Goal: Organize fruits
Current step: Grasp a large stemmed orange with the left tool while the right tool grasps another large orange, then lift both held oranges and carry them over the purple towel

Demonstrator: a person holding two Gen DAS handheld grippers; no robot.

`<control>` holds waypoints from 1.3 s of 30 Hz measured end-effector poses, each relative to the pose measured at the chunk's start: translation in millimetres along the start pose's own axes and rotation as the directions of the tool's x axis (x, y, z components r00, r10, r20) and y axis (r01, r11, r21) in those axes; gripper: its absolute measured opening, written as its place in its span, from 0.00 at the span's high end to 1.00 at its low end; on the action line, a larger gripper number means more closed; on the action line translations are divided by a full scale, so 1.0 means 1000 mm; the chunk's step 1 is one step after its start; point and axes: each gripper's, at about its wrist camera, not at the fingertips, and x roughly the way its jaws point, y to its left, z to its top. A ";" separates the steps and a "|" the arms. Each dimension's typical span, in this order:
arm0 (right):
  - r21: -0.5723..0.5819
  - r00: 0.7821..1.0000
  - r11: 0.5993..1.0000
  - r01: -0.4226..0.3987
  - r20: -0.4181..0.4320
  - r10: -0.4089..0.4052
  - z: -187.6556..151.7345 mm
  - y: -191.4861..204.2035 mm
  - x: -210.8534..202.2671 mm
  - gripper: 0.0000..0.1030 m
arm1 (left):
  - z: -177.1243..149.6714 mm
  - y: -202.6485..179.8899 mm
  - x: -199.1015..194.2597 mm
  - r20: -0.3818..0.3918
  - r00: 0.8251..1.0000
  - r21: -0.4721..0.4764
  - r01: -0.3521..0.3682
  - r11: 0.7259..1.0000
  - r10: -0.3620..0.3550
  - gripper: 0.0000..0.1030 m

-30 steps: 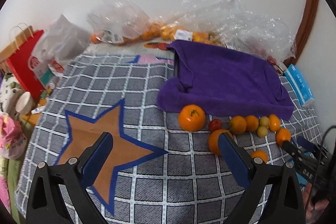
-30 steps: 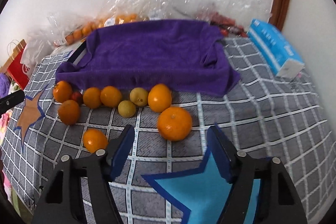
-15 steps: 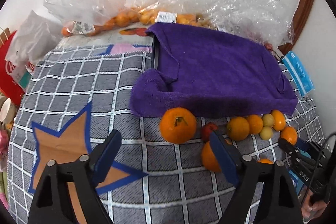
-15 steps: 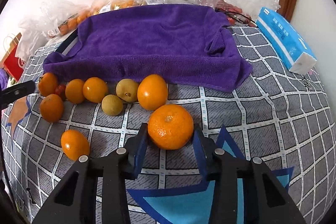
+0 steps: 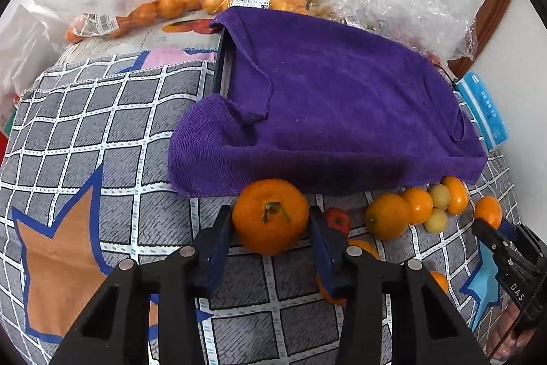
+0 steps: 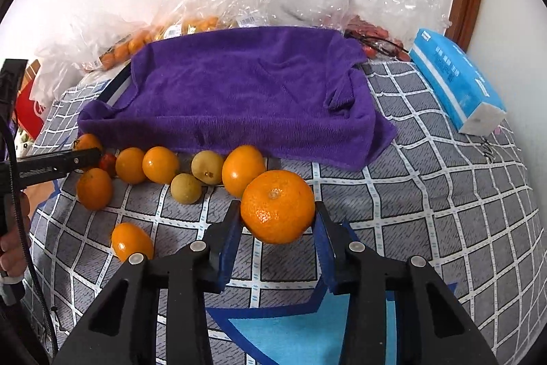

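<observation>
A big stemmed orange [image 5: 270, 216] lies on the checked cloth just in front of the purple towel [image 5: 342, 105]. My left gripper [image 5: 270, 219] is closing on it, and both blue pads touch its sides. In the right wrist view my right gripper [image 6: 277, 216] is shut on another big orange [image 6: 277, 206]. A row of smaller oranges [image 6: 160, 165] and two yellow-green fruits [image 6: 186, 188] lines the towel's [image 6: 246, 101] front edge, with a small red fruit [image 5: 338, 221] among them. One orange [image 6: 131, 242] lies apart, nearer to me.
The towel drapes over a dark-edged tray [image 5: 220, 64]. Clear bags of fruit [image 5: 164, 5] pile against the back wall. A blue tissue pack [image 6: 458, 84] lies at the right and a red bag [image 6: 30, 108] at the left. A hand [image 6: 13, 228] holds the left gripper.
My left gripper came forward and down to the stemmed orange and its jaws narrowed around it. My right gripper's jaws closed on the other big orange and have stayed there.
</observation>
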 end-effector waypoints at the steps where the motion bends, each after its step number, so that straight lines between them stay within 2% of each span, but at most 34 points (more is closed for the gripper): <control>1: -0.001 1.000 1.000 0.000 0.001 0.000 0.000 0.000 -0.001 0.61 | 0.000 0.001 -0.001 -0.002 1.000 0.000 0.004 1.000 -0.004 0.60; 11: -0.001 0.998 1.000 -0.003 0.066 0.003 0.016 0.005 -0.029 0.61 | -0.003 0.004 -0.037 0.028 0.999 -0.009 -0.015 1.000 0.015 0.61; 27: 0.016 0.980 1.000 0.014 0.200 -0.017 0.060 0.008 -0.085 0.61 | 0.013 -0.015 -0.111 0.161 0.987 0.005 0.013 1.000 -0.014 0.61; 39: 0.029 0.963 0.999 0.042 0.264 -0.048 0.084 0.006 -0.105 0.61 | 0.038 -0.031 -0.131 0.214 0.976 0.032 0.038 0.999 -0.044 0.61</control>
